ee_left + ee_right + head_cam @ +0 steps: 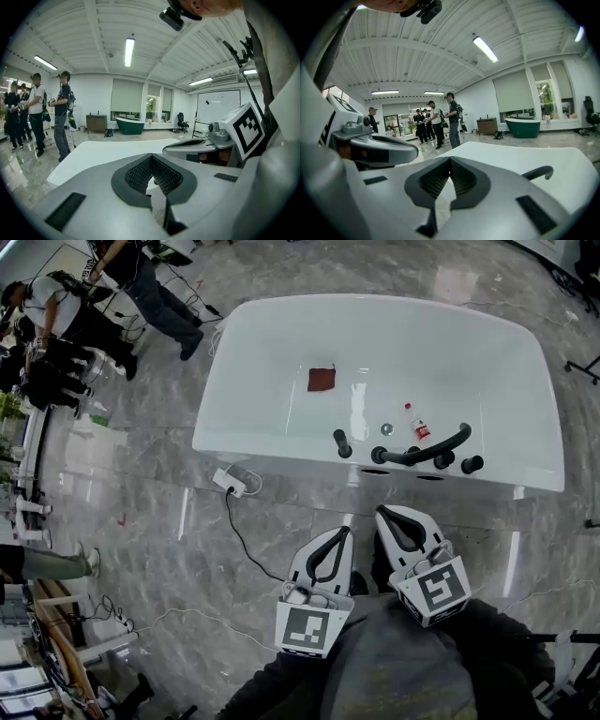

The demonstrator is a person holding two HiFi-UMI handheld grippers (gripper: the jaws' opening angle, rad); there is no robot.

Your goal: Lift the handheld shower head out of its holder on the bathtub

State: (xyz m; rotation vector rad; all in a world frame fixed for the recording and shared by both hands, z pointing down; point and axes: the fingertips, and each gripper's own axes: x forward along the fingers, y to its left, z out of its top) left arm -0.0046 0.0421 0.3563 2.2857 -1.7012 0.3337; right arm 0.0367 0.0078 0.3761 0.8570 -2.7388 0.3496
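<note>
On the near rim of the white bathtub [281,343], the black handheld shower head [429,448] lies untouched, well ahead of both grippers. The left gripper [343,532] and right gripper [382,514] hover side by side above the marble floor [169,521], jaws pressed together and holding nothing. The shower head sits nearer the right one.

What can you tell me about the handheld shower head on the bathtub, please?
The handheld shower head is a slim, black, gently curved wand, matte as it looks. It lies nearly level along the near rim of the white bathtub, one end seemingly seated in a round black holder and the other free, with black knobs close by. Nothing grips it: the left gripper and right gripper are both shut and short of the tub.
</note>
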